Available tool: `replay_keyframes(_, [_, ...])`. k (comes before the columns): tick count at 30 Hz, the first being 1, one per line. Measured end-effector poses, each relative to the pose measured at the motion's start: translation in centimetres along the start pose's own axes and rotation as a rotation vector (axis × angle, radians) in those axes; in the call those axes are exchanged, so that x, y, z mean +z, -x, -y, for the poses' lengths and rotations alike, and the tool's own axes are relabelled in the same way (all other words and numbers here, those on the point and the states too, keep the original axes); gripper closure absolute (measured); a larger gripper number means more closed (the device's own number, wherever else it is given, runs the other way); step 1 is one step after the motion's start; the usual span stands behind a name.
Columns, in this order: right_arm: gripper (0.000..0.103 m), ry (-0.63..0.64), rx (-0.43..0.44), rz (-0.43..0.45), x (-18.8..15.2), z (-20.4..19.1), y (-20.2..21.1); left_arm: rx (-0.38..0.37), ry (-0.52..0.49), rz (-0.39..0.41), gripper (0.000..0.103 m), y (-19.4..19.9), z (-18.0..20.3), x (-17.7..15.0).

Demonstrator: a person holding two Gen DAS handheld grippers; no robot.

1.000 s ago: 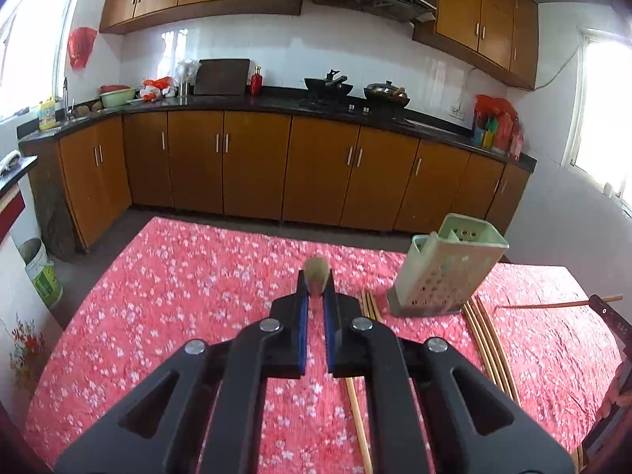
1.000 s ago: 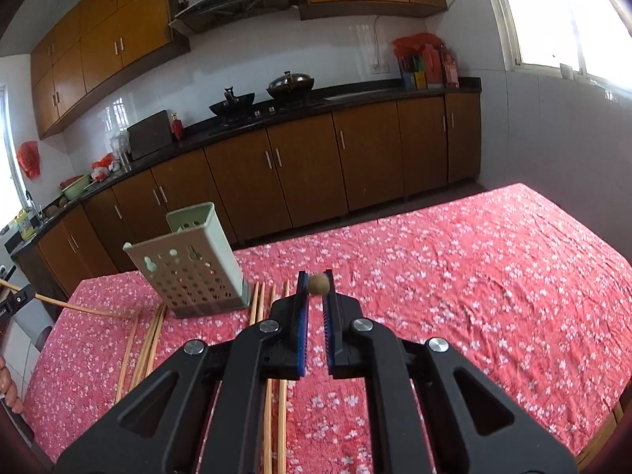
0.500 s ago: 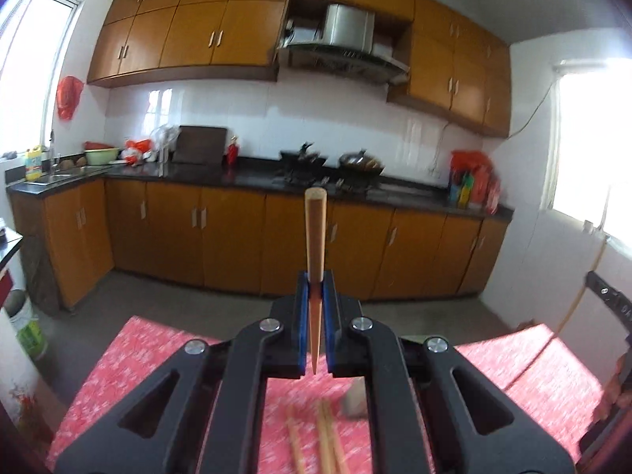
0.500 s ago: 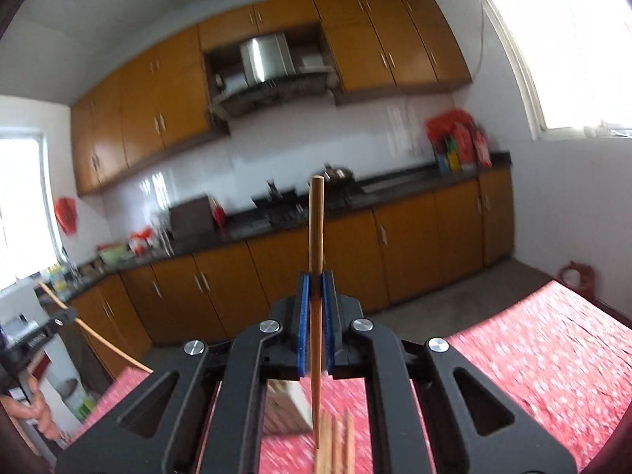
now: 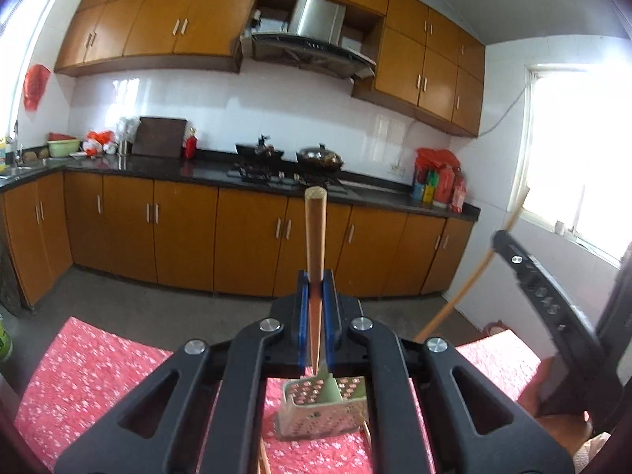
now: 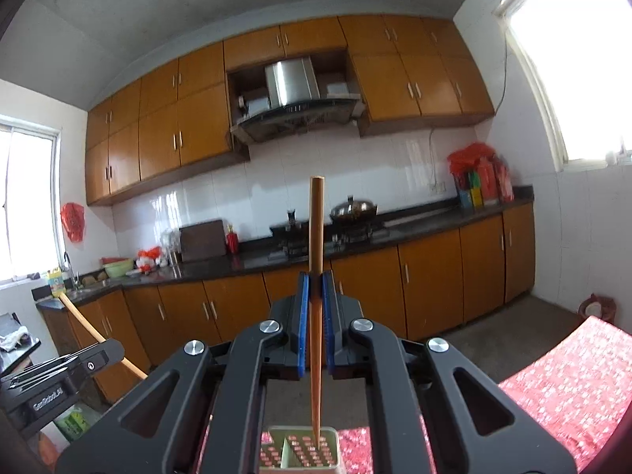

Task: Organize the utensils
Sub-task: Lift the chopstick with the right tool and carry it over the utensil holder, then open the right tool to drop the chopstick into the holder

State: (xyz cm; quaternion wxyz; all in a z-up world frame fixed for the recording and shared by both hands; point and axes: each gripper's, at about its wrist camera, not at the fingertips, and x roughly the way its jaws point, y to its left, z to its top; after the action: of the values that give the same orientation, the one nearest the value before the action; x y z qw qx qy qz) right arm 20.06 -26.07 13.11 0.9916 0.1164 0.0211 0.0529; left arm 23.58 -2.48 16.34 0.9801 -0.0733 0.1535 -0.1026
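Two hand-held tongs above a bench covered in a red floral cloth. The left tongs are pressed together on a wooden chopstick, which stands nearly upright between the blue pads; its lower tip hangs just over the open top of the pale green perforated utensil holder. The right tongs pinch a second chopstick in the same upright manner, its point reaching down at the mouth of the same holder; whether either tip touches the holder cannot be told. The holder stands on the bench, with further chopsticks lying on the cloth just beside its base. In the left view the right tongs appear at the right edge with their chopstick slanting upward. Behind: brown cabinets, a dark kitchen worktop, a stove with pans, and a range hood.
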Motion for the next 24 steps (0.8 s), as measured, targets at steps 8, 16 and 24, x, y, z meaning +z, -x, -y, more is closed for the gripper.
replay_keyframes(8, [0.095, 0.035, -0.005, -0.124, -3.7, 0.0, -0.6, 0.001, 0.0, -0.095, 0.095, -2.9, -0.6, -3.0])
replay_keyframes(16, [0.06, 0.042, -0.014, -0.154, -3.8, 0.6, 0.8, 0.035, 0.021, -0.114, 0.093, -2.0, -2.2, -4.2])
replay_keyframes(24, [0.02, 0.068, -0.077, -0.161, -3.0, 3.1, 5.9, 0.049, 0.076, -0.041, 0.076, 2.6, -3.7, -3.4])
